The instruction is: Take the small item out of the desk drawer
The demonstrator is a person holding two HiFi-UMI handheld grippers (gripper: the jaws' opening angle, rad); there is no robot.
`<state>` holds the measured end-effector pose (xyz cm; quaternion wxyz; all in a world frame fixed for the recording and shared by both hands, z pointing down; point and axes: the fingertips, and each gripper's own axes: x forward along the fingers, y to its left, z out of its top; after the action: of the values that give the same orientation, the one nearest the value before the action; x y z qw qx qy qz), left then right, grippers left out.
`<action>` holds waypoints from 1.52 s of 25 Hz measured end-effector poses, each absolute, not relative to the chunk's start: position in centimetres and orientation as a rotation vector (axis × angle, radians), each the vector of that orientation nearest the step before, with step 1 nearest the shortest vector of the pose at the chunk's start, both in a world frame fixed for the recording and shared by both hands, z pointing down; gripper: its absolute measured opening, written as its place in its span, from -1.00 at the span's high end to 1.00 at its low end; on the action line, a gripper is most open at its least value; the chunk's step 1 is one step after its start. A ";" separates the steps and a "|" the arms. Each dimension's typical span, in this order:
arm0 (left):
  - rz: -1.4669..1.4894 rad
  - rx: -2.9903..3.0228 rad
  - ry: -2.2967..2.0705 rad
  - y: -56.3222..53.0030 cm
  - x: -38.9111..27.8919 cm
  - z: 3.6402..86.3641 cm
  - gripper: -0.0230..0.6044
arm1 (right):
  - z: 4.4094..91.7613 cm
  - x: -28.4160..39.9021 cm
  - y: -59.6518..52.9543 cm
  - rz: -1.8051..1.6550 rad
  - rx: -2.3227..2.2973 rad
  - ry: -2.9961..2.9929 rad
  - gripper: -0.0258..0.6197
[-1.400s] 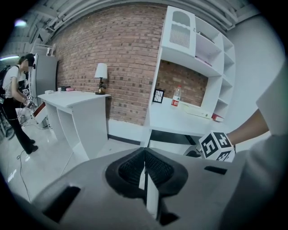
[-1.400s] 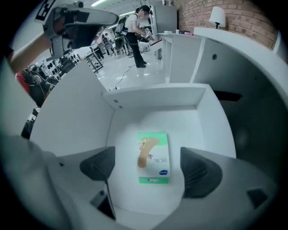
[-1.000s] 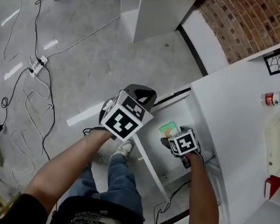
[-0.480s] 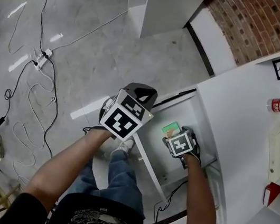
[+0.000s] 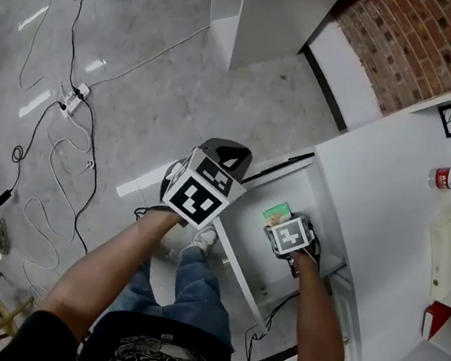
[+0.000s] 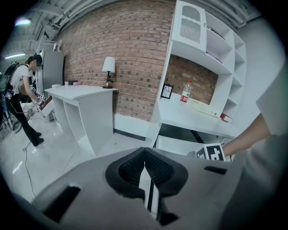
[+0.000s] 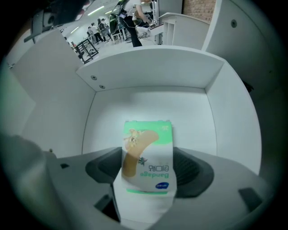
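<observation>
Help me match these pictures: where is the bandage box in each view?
Head view: bandage box right of centre, in the open drawer, beside the right gripper.
Left gripper view: not in it.
Right gripper view: bottom centre, between the jaws, which have just been closing on it.
Shared landmark: the drawer, whose white walls fill the right gripper view.

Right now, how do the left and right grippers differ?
The left gripper is shut and empty; the right gripper, jaws just closing, clamps the bandage box. The left is outside the drawer, aimed across the room; the right points down into it. Both carry marker cubes.
</observation>
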<state>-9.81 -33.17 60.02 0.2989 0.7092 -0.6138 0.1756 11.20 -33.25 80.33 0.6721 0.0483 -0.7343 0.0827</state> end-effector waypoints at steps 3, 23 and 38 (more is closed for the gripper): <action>0.482 1.874 -1.628 -32.9 -10.1 59.7 0.92 | 79.9 11.0 -33.4 0.207 0.121 -1.664 -0.16; 0.520 2.053 -1.600 -35.0 -8.7 49.8 0.92 | 66.2 8.7 -34.2 0.253 0.325 -1.886 -0.15; 0.503 2.285 -1.520 -36.5 -5.0 42.3 0.92 | 48.4 9.6 -38.4 0.206 0.775 -2.144 -0.15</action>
<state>-4.96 -36.51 42.29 0.1747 0.8064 -0.5364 0.1775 9.56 -38.40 48.38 0.4135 0.3082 -0.8528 0.0819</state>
